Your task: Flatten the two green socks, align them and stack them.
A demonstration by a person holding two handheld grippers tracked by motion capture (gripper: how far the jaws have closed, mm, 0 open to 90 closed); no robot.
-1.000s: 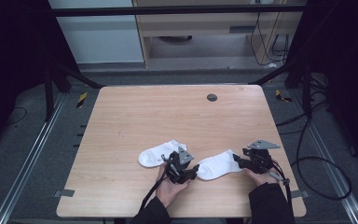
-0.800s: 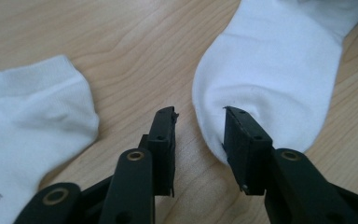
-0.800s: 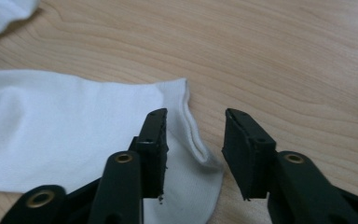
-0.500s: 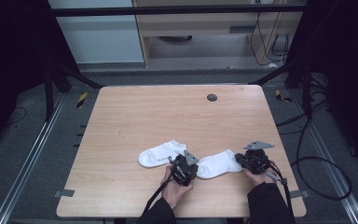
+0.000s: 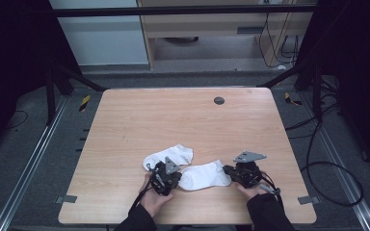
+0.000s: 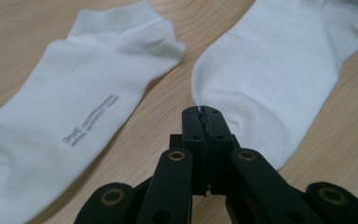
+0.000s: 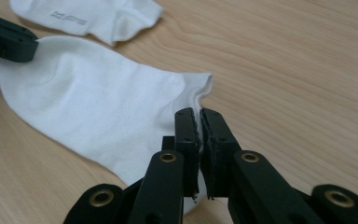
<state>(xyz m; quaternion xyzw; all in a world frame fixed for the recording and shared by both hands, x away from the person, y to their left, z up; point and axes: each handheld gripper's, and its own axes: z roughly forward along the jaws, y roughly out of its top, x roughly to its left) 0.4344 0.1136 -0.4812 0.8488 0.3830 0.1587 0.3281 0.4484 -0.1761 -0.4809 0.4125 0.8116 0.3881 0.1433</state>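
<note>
both grippers [image 5: 166, 177] [image 5: 235, 173] clamped, jaws together.

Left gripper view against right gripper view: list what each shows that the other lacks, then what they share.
The left gripper view alone shows the left gripper shut on the rounded toe edge of the plain white ankle sock, and the whole grey stripe mark along the second white sock. The right gripper view alone shows the right gripper shut on the plain sock's cuff edge, with the other gripper's black fingers at the toe end. Both show the two socks lying flat on the light wooden table.
</note>
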